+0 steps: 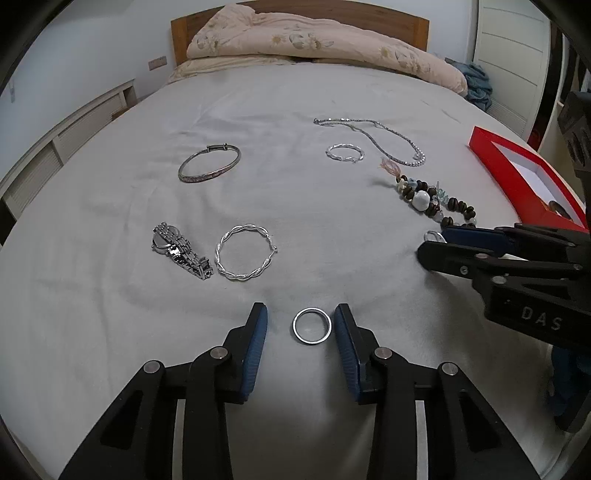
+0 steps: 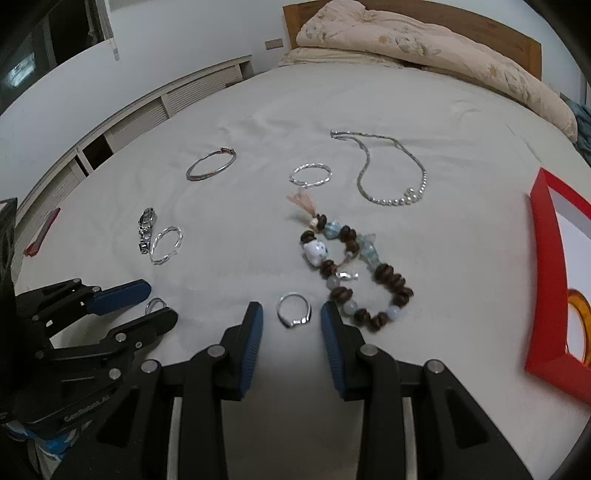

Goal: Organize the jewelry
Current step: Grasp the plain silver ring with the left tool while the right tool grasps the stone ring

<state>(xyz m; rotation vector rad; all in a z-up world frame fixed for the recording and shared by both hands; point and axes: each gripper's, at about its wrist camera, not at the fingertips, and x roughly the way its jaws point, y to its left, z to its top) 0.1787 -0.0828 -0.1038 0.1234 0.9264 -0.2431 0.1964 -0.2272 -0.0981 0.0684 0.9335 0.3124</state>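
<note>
The left gripper points down at the grey bedsheet with its jaws apart around a plain silver ring that lies flat on the cloth; the ring sits just beside the right-hand pad and clear of the left-hand one, and neither pad presses on it, so the tool is released and grasps nothing. The right gripper is likewise lowered over the sheet, its jaws spread on either side of a thinner silver ring with a small setting, which rests on the fabric between the blue pads without touching either; this tool too is released. Just right of that ring lies a beaded bracelet of brown, pale blue and white beads with a pink tassel, close to the right-hand finger. Farther up the bed lie a silver chain necklace, a small twisted silver hoop and a dark metal bangle. Near the left side sit a metal wristwatch and, just beside it, a larger twisted silver bracelet. A red box with a white lining stands open at the right edge of the bed, an amber-coloured ring-shaped piece showing inside it. A folded floral quilt is heaped against the wooden headboard
</note>
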